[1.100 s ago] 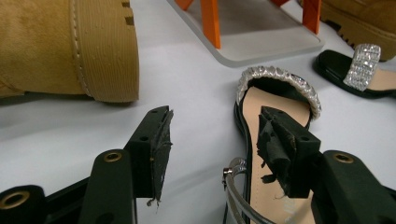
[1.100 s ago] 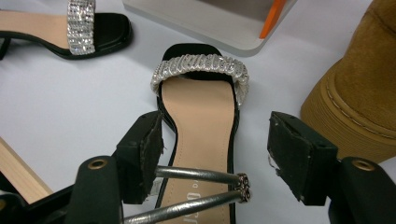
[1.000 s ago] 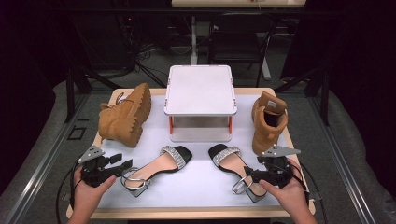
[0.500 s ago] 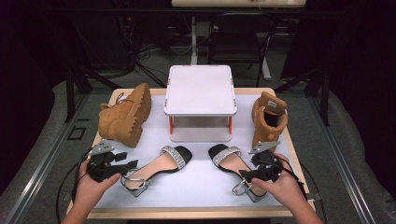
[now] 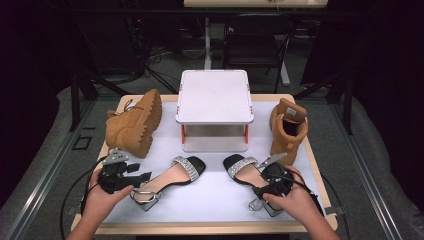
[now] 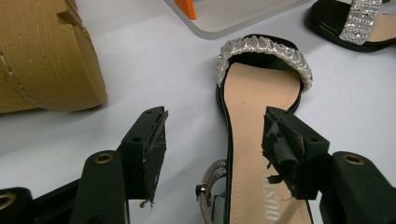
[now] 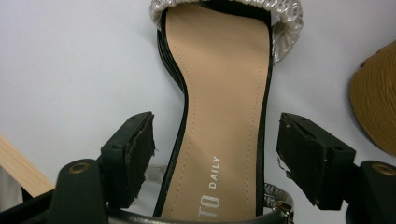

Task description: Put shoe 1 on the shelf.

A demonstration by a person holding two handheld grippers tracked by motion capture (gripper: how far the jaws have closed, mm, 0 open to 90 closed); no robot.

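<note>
Two black sandals with glittery toe straps lie on the white mat. The left sandal [image 5: 172, 177] [image 6: 261, 102] points toward the stand. My left gripper [image 5: 144, 179] [image 6: 217, 126] is open at its heel end, one pad over the insole edge and the other over bare mat. The right sandal [image 5: 245, 170] [image 7: 219, 93] has its heel part between the jaws of my right gripper [image 5: 260, 186] [image 7: 217, 135]. Those jaws have just been opening, and both pads stand clear of the sandal's sides.
A white stand [image 5: 214, 95] [image 6: 233, 14] with orange legs sits at the middle back. One tan boot [image 5: 135, 122] [image 6: 42, 56] lies on its side at the left, and a second tan boot [image 5: 287, 130] [image 7: 373, 102] stands upright at the right. The table's wooden edge [image 5: 210, 229] runs close behind my hands.
My right hand has shifted left and toward the near edge, lower over the right sandal's heel. The left hand has barely moved.
</note>
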